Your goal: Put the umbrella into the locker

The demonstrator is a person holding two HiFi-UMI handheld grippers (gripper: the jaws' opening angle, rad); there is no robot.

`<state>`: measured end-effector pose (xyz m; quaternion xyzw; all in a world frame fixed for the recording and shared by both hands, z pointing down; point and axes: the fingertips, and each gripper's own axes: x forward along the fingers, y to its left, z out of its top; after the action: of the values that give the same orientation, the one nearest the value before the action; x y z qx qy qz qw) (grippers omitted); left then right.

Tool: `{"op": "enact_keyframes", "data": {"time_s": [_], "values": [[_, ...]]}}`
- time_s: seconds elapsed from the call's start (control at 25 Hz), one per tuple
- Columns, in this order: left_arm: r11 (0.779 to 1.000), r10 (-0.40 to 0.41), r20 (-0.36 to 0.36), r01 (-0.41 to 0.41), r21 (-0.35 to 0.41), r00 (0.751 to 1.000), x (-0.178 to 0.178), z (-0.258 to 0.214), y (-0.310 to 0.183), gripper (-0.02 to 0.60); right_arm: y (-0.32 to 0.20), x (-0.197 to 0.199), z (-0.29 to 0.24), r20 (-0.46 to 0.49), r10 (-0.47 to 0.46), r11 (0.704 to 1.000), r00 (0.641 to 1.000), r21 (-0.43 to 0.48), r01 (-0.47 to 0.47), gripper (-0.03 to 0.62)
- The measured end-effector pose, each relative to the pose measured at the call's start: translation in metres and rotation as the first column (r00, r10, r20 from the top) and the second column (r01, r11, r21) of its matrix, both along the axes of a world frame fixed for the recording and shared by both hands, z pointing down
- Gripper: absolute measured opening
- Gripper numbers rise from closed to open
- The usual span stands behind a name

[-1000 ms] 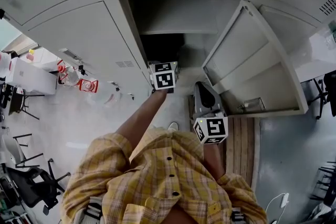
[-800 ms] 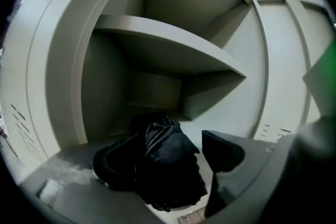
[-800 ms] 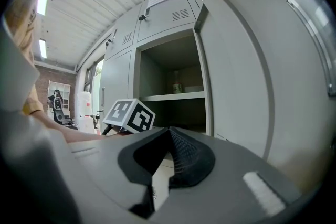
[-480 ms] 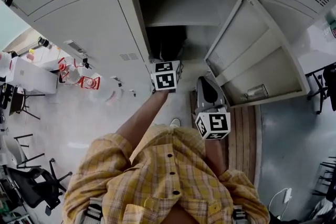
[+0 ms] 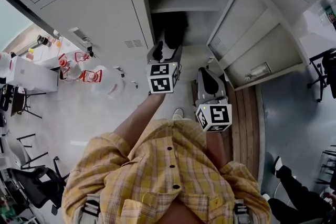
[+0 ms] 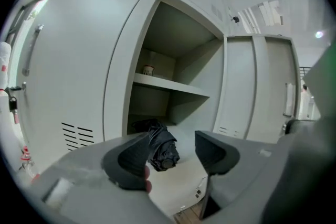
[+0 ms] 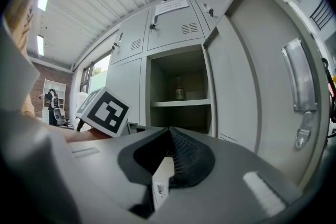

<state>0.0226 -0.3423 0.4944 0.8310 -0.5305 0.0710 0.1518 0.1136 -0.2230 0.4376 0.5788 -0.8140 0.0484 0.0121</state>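
Note:
The folded black umbrella (image 6: 157, 147) lies on the floor of the open locker's lower compartment (image 5: 178, 2), under its shelf (image 6: 168, 84); in the head view it shows as a dark bundle (image 5: 173, 29). My left gripper (image 6: 170, 152) hangs just in front of the opening. Its jaws are closing with nothing between them, and the umbrella lies beyond the fingertips, apart from them. In the head view that gripper (image 5: 164, 50) sits before the opening. My right gripper (image 5: 206, 81) is beside it, to the right. Its jaws (image 7: 170, 139) are shut and empty.
The locker door (image 5: 247, 34) stands swung open to the right. A small bottle (image 7: 179, 93) rests on the shelf. Closed locker doors (image 5: 94, 13) fill the left. Wooden boards (image 5: 244, 128) lie underfoot, and a person's leg (image 5: 294, 196) shows at the bottom right.
The left gripper has drawn back out of the locker, so its fingers now show in front of the opening. The umbrella stays inside. The right gripper has shifted only a little.

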Motion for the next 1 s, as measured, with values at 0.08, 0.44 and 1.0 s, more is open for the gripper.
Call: {"op": "enact_keyframes", "data": {"time_s": [0.08, 0.44, 1.0], "values": [[1.0, -0.002, 0.01, 0.002, 0.031, 1.0, -0.007, -0.011, 0.012, 0.239, 0.006, -0.003, -0.004, 0.006, 0.008, 1.0, 1.0, 0.005, -0.008, -0.002], [0.996, -0.006, 0.002, 0.006, 0.093, 1.0, -0.031, -0.04, 0.071, -0.003, 0.043, -0.014, -0.018, 0.035, 0.045, 0.999, 0.998, 0.018, -0.045, -0.002], [0.985, 0.074, 0.004, -0.074, 0.158, 0.997, -0.053, -0.053, 0.147, -0.003, 0.083, -0.034, -0.022, 0.027, 0.06, 0.998, 0.998, 0.022, -0.061, -0.003]]}}
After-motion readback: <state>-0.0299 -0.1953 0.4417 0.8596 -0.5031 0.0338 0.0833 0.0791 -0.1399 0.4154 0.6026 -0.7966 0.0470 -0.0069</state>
